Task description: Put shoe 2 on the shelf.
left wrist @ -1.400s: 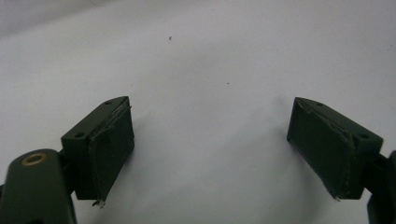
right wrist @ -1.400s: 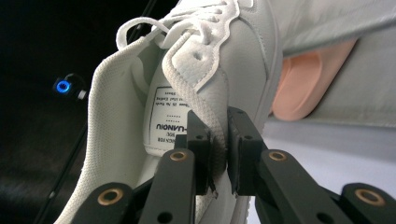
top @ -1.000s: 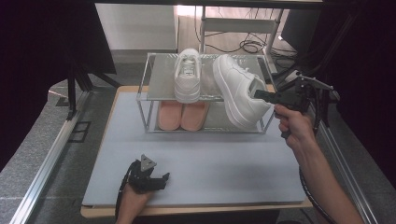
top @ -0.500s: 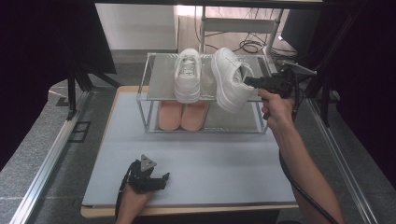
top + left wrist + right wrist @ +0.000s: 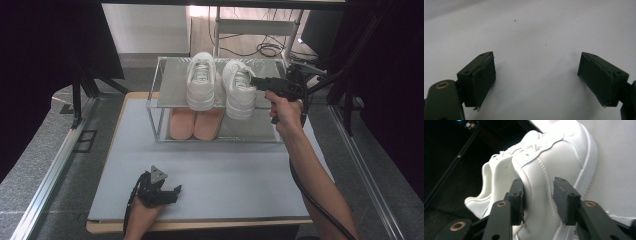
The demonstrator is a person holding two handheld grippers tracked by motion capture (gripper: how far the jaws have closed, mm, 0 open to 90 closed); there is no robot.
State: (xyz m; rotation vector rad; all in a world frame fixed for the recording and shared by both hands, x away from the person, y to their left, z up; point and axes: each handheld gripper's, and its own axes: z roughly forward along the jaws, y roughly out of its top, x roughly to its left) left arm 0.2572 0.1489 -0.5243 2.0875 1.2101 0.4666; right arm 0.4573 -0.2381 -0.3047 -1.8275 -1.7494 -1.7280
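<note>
High view: the right gripper (image 5: 260, 83) reaches level over the two-tier rack (image 5: 161, 100) and has the heel collar of the right white sneaker (image 5: 239, 90) between its jaws, which are closed to a narrow gap on it. In the right gripper view one jaw sits inside the collar and the other outside, pinching the leather wall of the right white sneaker (image 5: 554, 170). That grip at the stiff heel is judged the reason the shoe can be steered toe-forward onto the top shelf, directly ahead of the tool. Sole appears to rest on the shelf; whether full weight is down cannot be told. Beside it, farther from the tool, stands the left white sneaker (image 5: 201, 82). Pink shoes (image 5: 194, 124) occupy the shelf beneath. Left gripper (image 5: 162, 192) rests on the table mat (image 5: 240, 175), jaws wide apart, nothing between them.
</note>
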